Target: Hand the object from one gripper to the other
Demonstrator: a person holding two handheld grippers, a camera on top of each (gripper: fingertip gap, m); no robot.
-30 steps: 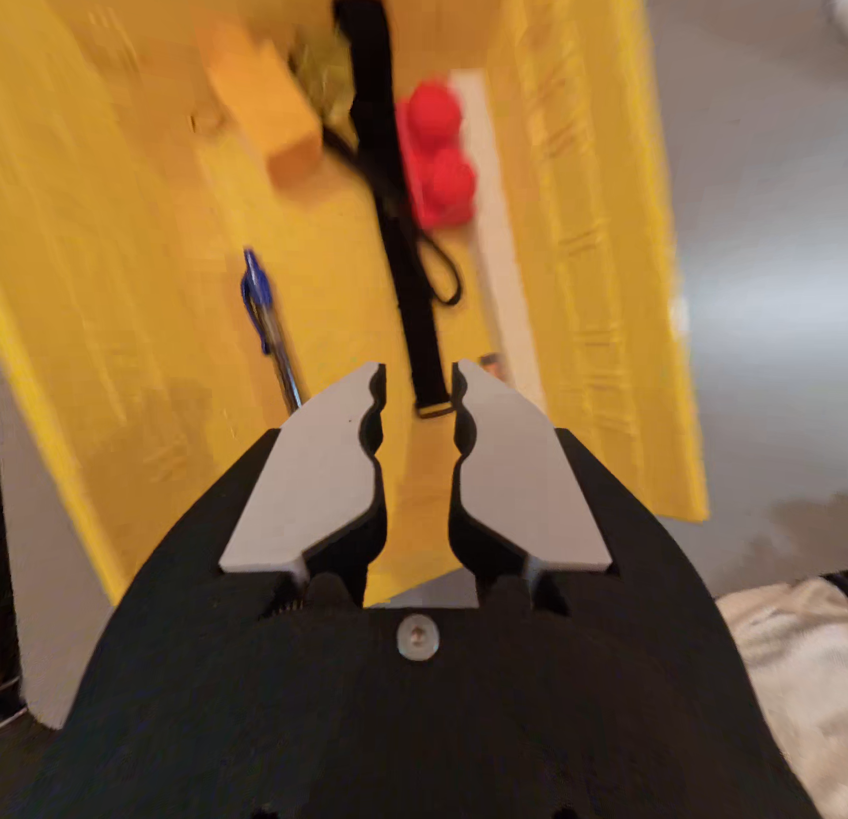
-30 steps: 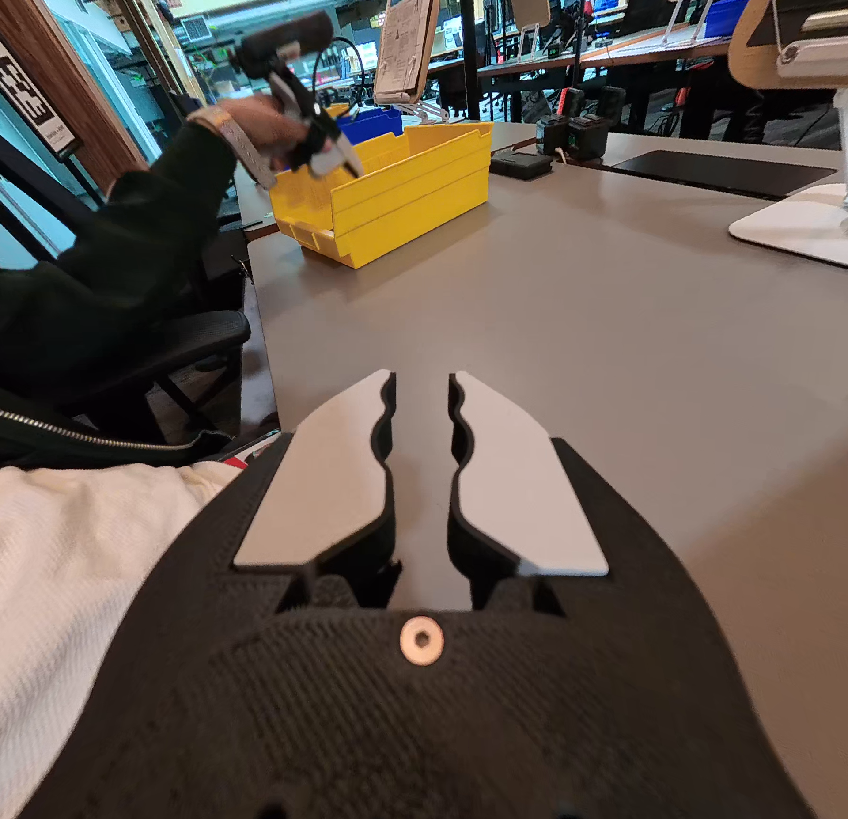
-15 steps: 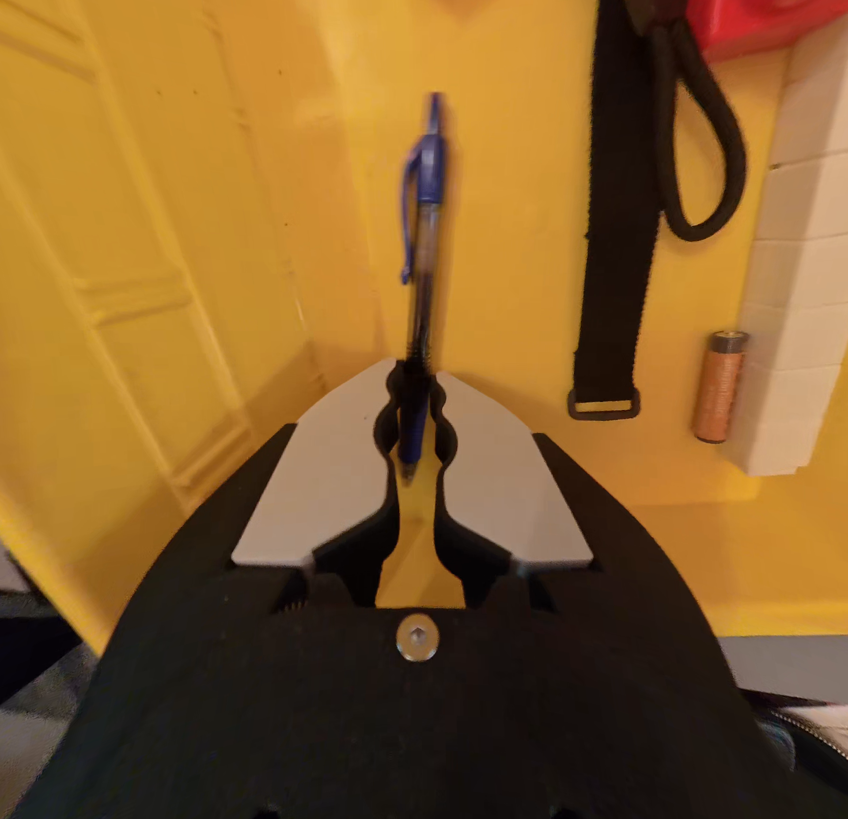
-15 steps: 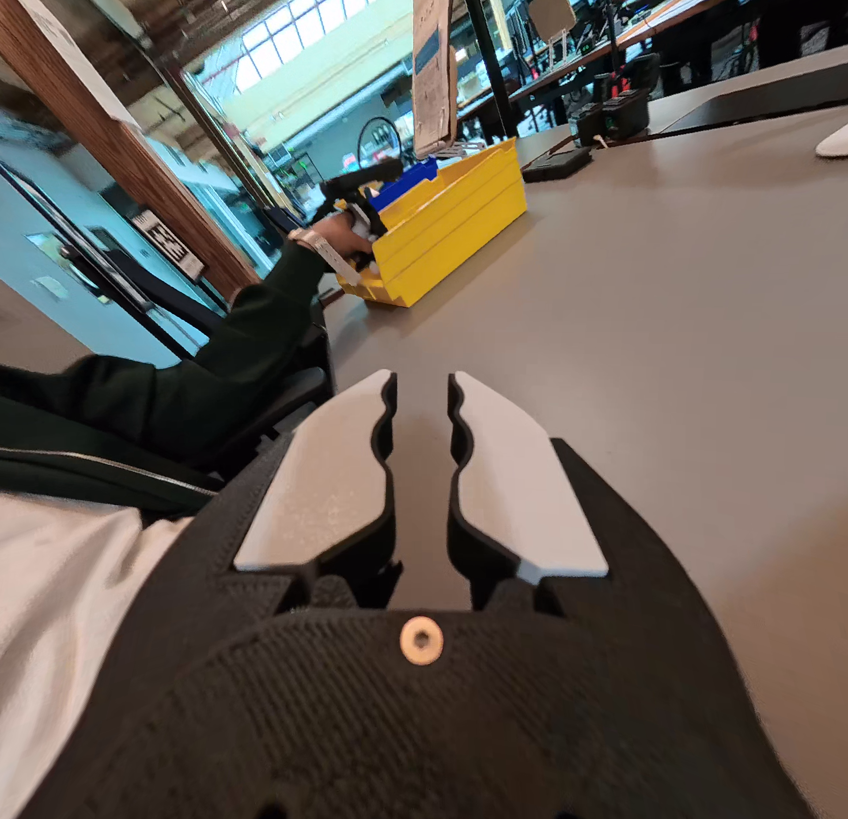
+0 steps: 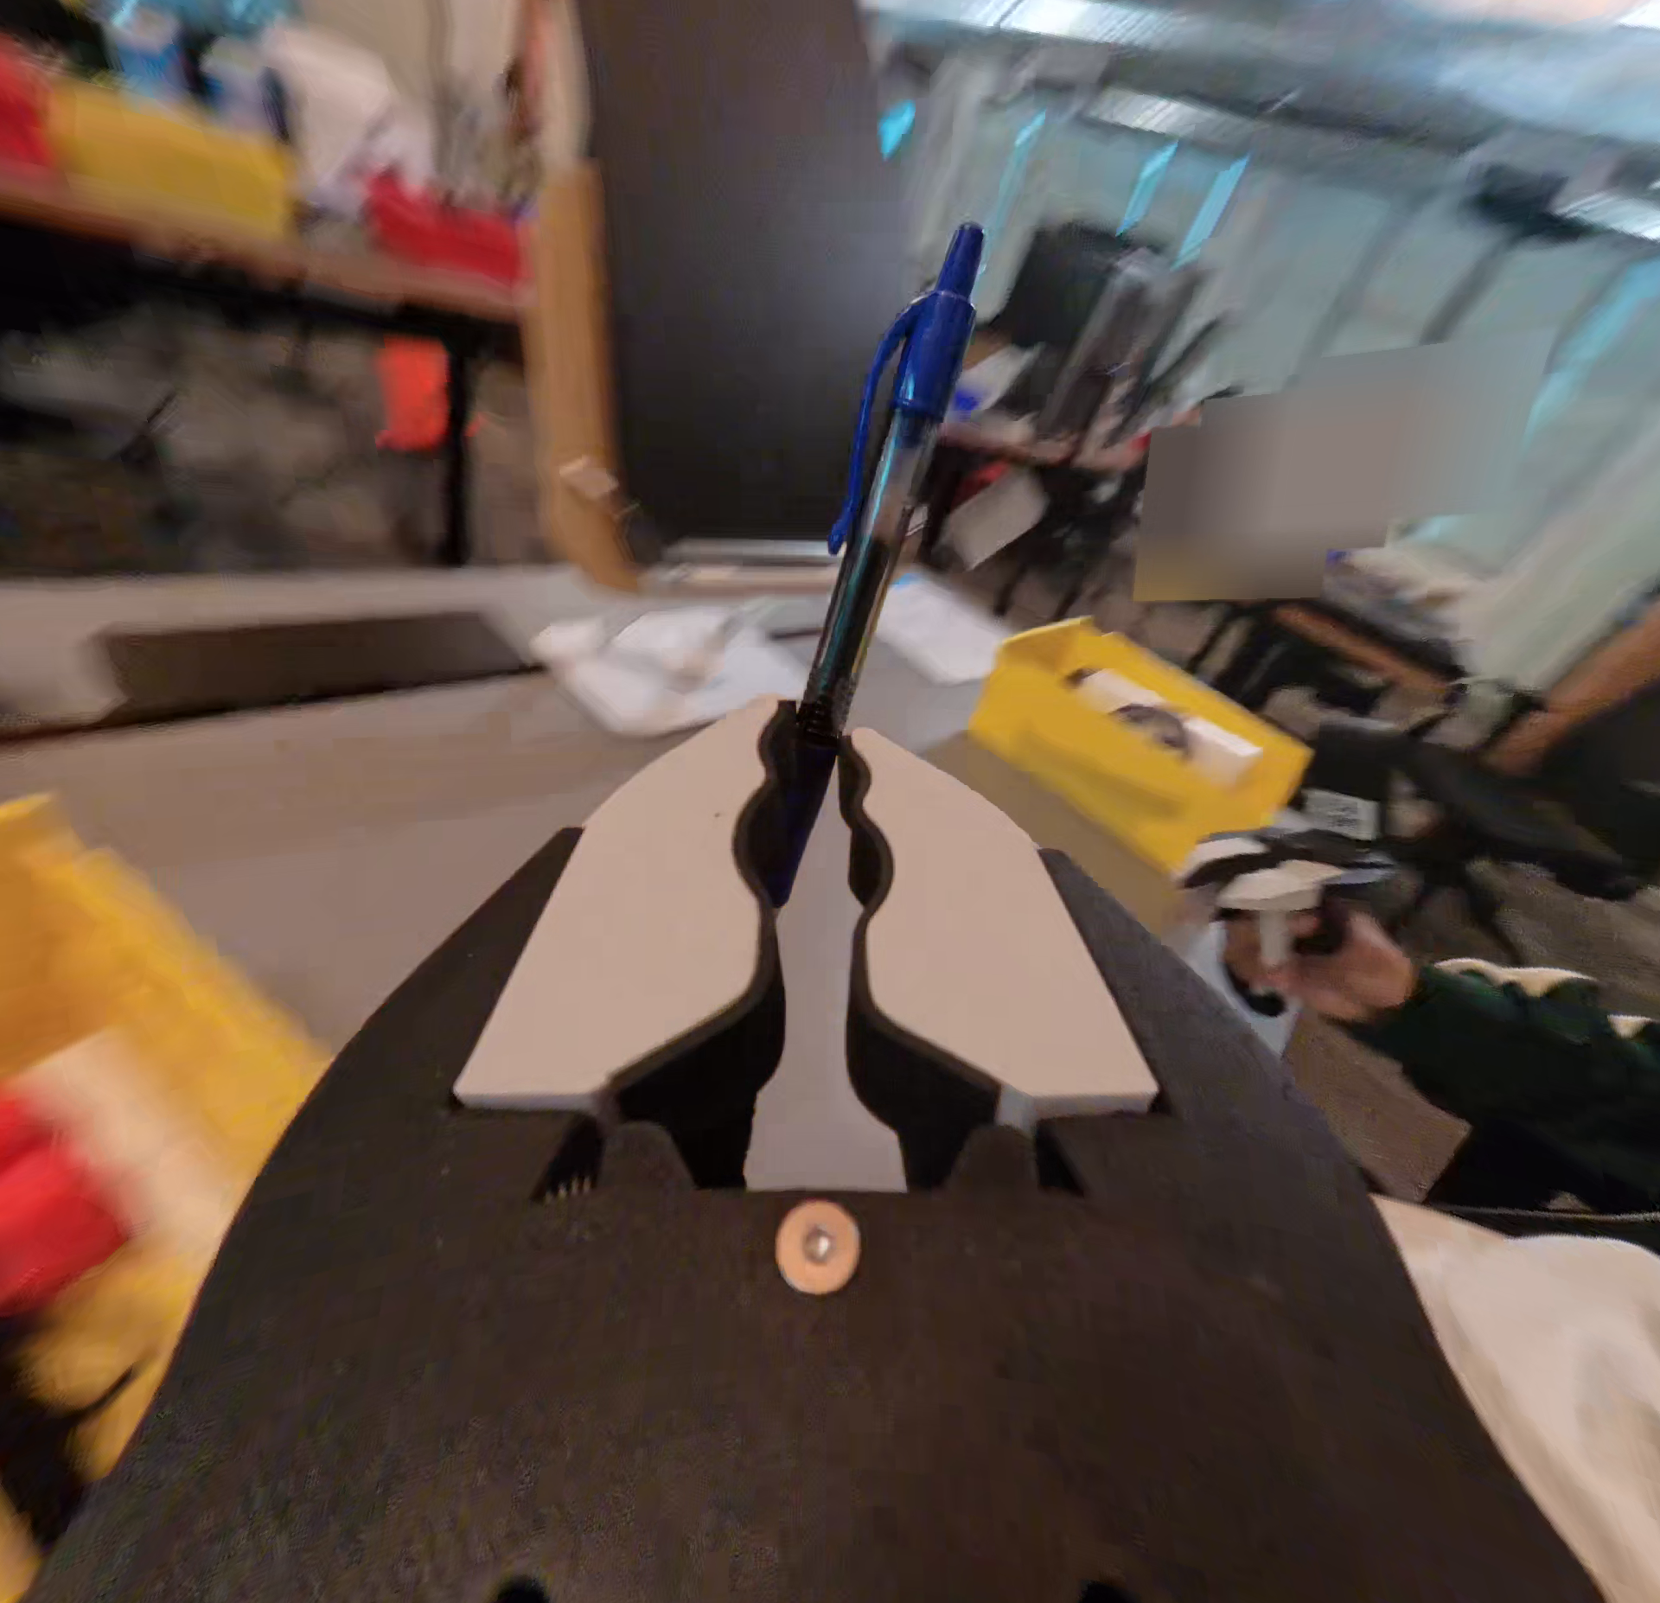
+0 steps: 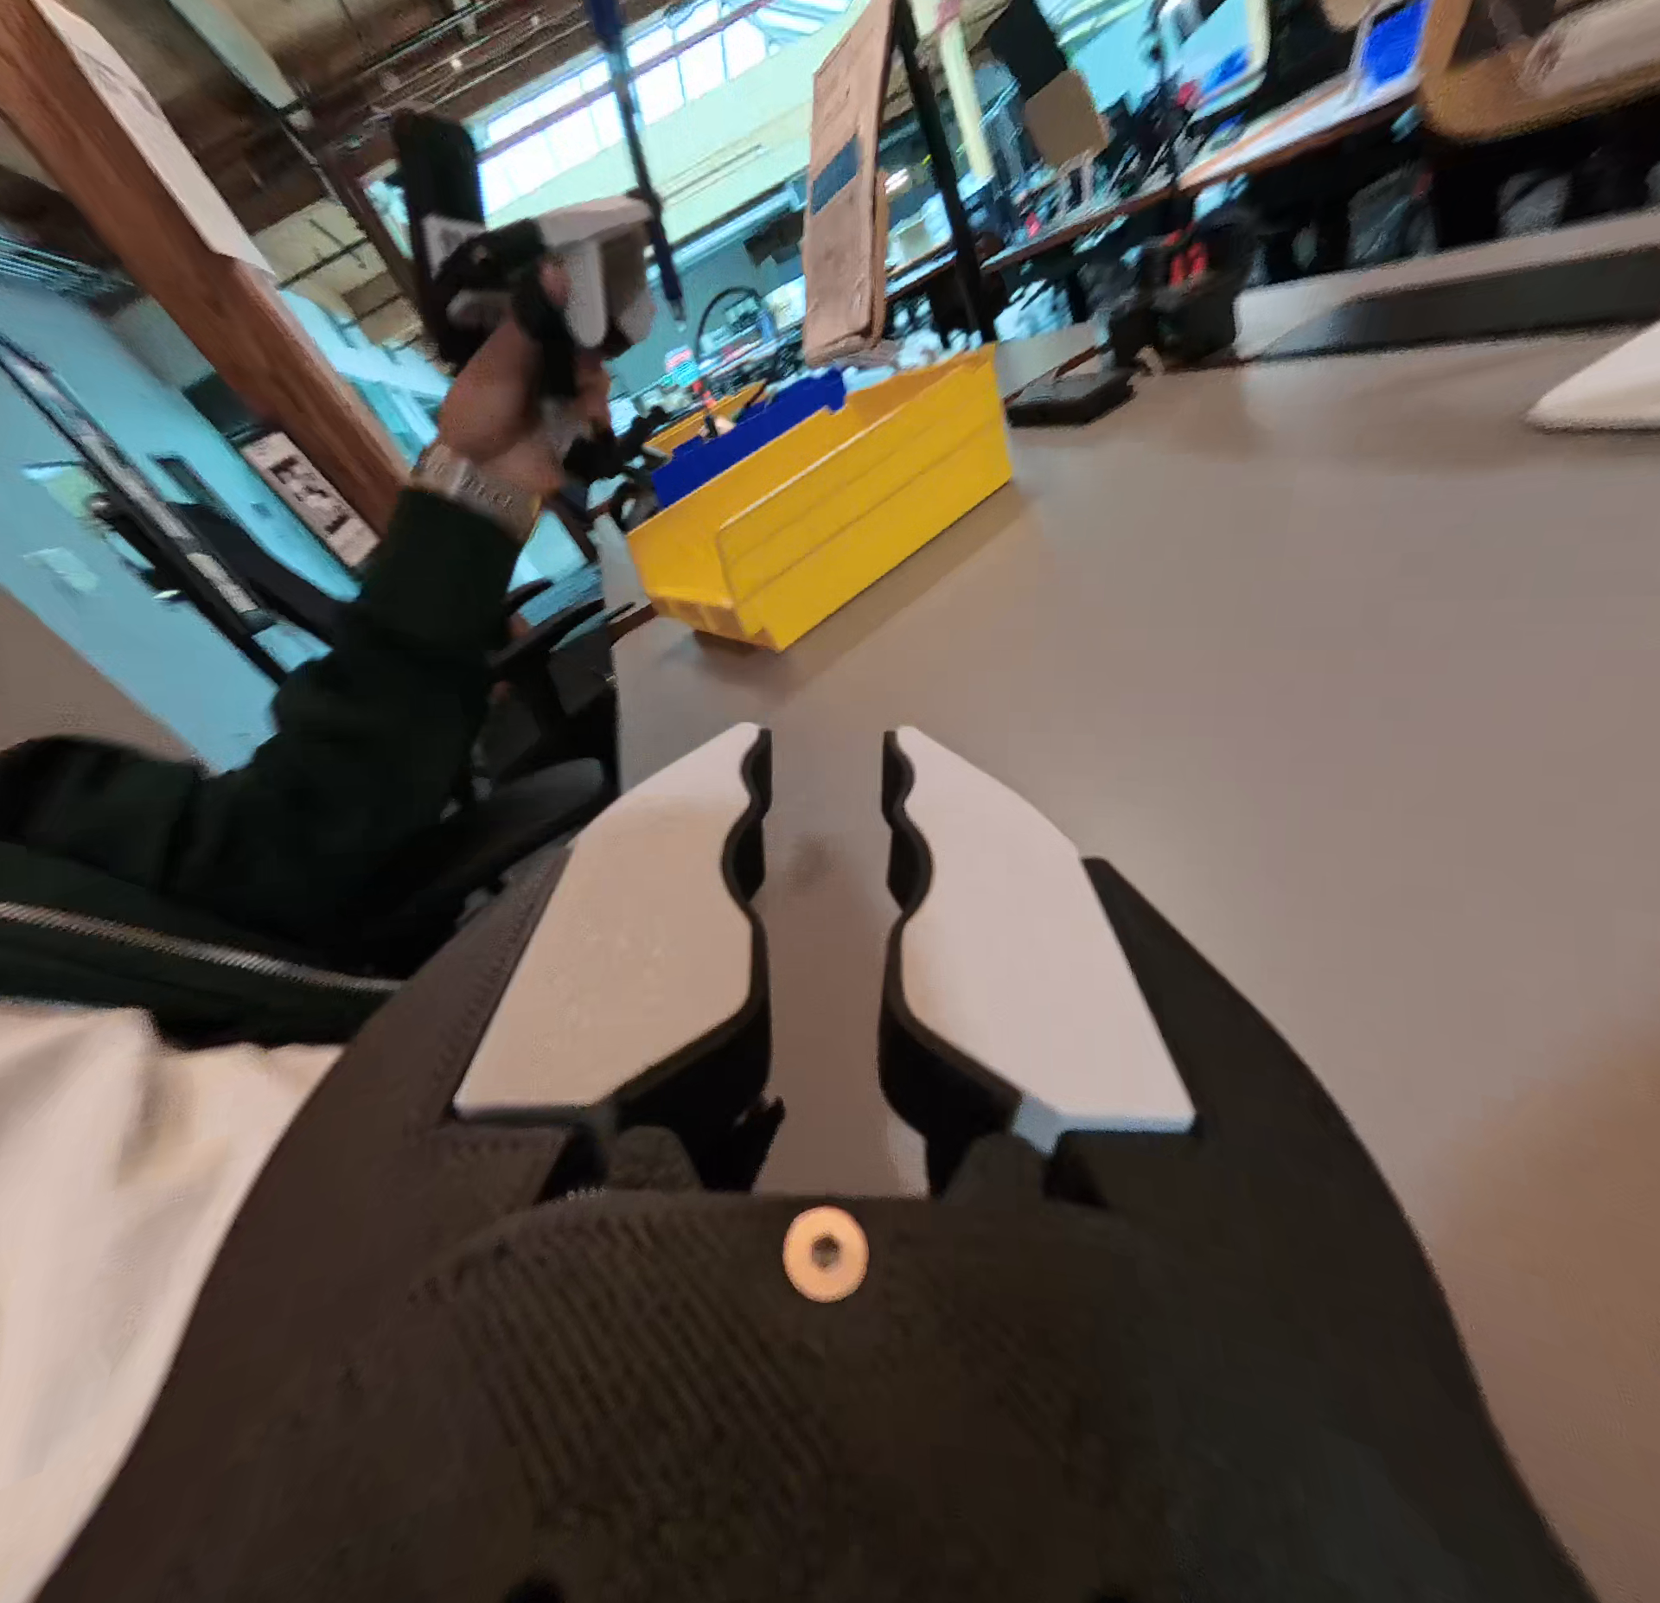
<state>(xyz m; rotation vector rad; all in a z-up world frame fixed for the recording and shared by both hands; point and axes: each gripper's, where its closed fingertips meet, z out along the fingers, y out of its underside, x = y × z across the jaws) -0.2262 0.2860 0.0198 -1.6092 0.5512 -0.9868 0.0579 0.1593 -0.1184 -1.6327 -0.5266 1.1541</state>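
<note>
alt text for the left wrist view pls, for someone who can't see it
The left gripper is shut on the tip end of a blue pen, which sticks up past its jaws, tilted right. Behind it lie a grey table and a yellow bin, all blurred. At the right edge, a hand holds the other gripper low.

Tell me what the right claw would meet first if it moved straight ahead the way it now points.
Probably the grey table: the right claw hangs open and empty, low over it, and no object shows on the stretch ahead. The yellow bin sits left of that line. Depth is unclear.
</note>
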